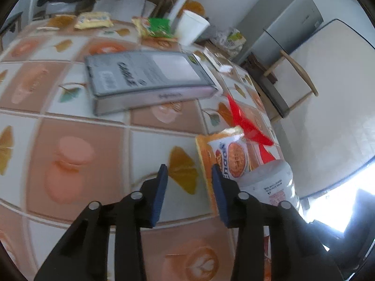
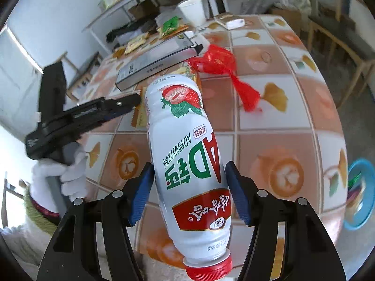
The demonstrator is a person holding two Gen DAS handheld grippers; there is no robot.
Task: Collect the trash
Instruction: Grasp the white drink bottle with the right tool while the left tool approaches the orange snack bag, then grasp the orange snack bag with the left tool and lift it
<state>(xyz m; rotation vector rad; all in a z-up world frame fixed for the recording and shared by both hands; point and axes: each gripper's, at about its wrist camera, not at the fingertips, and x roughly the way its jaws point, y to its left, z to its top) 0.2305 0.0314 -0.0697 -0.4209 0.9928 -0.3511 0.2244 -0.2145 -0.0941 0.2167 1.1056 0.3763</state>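
My right gripper (image 2: 189, 171) is shut on a white strawberry milk bottle (image 2: 187, 154) with a red cap, held above the tiled table (image 2: 281, 121); the bottle also shows in the left wrist view (image 1: 269, 182). My left gripper (image 1: 189, 173) is open and empty just above the table, its right finger at the edge of an orange snack wrapper (image 1: 227, 154). The left gripper also shows in the right wrist view (image 2: 121, 105), held by a white-gloved hand. A red plastic bag (image 2: 225, 70) lies crumpled beyond the bottle and shows in the left wrist view (image 1: 248, 124).
A grey cable box (image 1: 150, 79) lies mid-table. A white paper cup (image 1: 192, 27), a green packet (image 1: 159, 25) and a yellow packet (image 1: 93, 20) sit at the far edge. A blue bowl (image 2: 358, 194) is off the table's right side. Wooden chairs stand nearby.
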